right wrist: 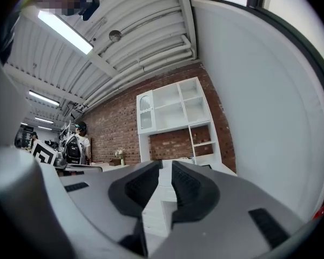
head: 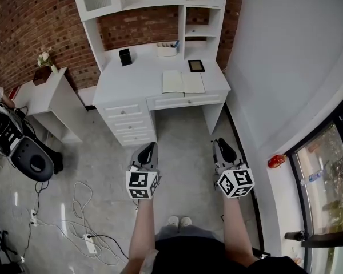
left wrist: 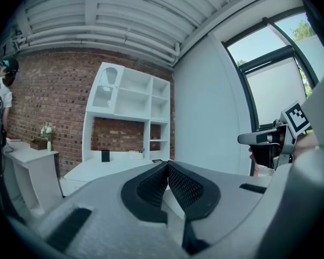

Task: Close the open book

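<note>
Open book (head: 183,82), one only, lies on one white desk (head: 136,84).

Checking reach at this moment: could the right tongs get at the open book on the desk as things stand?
Probably not yet. The right tongs hang well short of the desk, bare floor between. The open book lies uncovered near the front edge, so a step forward should do.
</note>
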Motion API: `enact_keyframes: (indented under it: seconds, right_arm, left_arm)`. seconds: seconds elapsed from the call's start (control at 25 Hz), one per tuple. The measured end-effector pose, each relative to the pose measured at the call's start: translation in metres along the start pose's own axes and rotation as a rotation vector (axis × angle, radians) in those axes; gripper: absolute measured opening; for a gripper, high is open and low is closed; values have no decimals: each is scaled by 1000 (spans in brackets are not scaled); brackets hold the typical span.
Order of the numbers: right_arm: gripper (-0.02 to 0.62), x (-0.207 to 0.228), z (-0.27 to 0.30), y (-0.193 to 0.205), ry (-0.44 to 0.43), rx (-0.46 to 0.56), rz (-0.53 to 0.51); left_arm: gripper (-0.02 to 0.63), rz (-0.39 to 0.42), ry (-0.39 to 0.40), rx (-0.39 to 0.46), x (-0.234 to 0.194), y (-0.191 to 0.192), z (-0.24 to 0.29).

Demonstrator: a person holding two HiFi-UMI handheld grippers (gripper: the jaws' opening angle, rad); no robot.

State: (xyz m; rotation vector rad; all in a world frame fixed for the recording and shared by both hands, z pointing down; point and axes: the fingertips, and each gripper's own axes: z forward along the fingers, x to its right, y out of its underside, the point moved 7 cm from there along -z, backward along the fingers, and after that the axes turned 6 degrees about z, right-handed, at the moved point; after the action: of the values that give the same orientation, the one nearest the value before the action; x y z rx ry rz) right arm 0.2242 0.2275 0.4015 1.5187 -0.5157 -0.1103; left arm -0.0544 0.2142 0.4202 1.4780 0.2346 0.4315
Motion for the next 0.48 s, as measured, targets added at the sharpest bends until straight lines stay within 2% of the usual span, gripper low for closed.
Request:
enact_keyframes:
  seconds: [0.24,0.48]
  right_arm:
    - [155,6,2,-2,-38,34,21]
    - [184,18,8,2,-45,25,37]
  left_arm:
    - [9,-9,-34,-15,-2,4,-8]
    - [9,-10,-74,-31,-7,6,-11]
